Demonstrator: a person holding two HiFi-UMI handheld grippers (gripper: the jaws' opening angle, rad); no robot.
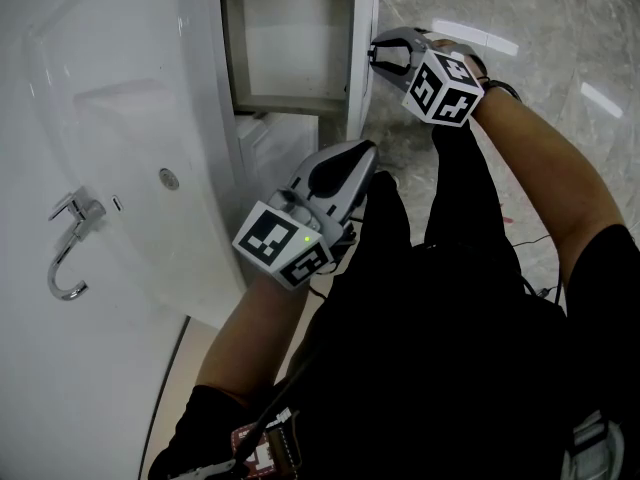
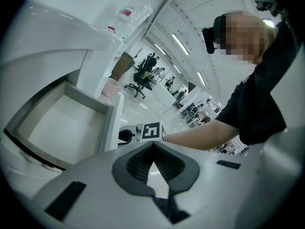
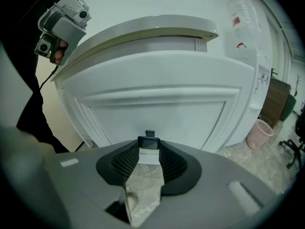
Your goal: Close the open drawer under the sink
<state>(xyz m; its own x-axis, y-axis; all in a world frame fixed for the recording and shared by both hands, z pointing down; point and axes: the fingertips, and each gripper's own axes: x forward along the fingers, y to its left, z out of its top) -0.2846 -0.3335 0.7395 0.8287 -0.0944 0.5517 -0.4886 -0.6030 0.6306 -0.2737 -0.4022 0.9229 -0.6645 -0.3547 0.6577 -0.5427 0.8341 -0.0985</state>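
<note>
Jutting out from beneath the sink (image 1: 120,118), the drawer (image 1: 290,43) stood pulled well open, its pale bottom and low walls in plain sight from above. Its white front panel (image 1: 362,28) faced the person, a raised frame running round its face.

Right at that panel was the right gripper (image 1: 380,56), tilted downward with its tips against or just beside the panel's outer face; I could not tell which. Its jaws stood spread wide apart. A small dark block (image 3: 148,143) showed between their tips, set against the white panel and filling the gap from one pad to the other.

The left gripper (image 1: 362,158) hung nearer the person, well apart from the drawer, in front of the lower cabinet front (image 1: 275,153). Its jaws were pressed together tip to tip, with nothing between them, and it pointed across towards the other gripper's marker cube (image 2: 151,131).

Farther out, the white basin spread away to one side, a curved chrome faucet (image 1: 70,243) on its deck. The person's bare forearms (image 1: 540,158) reached out from dark clothing. Pale marbled floor (image 1: 520,28) lay beyond the drawer, and a pink bin (image 3: 259,132) stood on it beside the cabinet.
</note>
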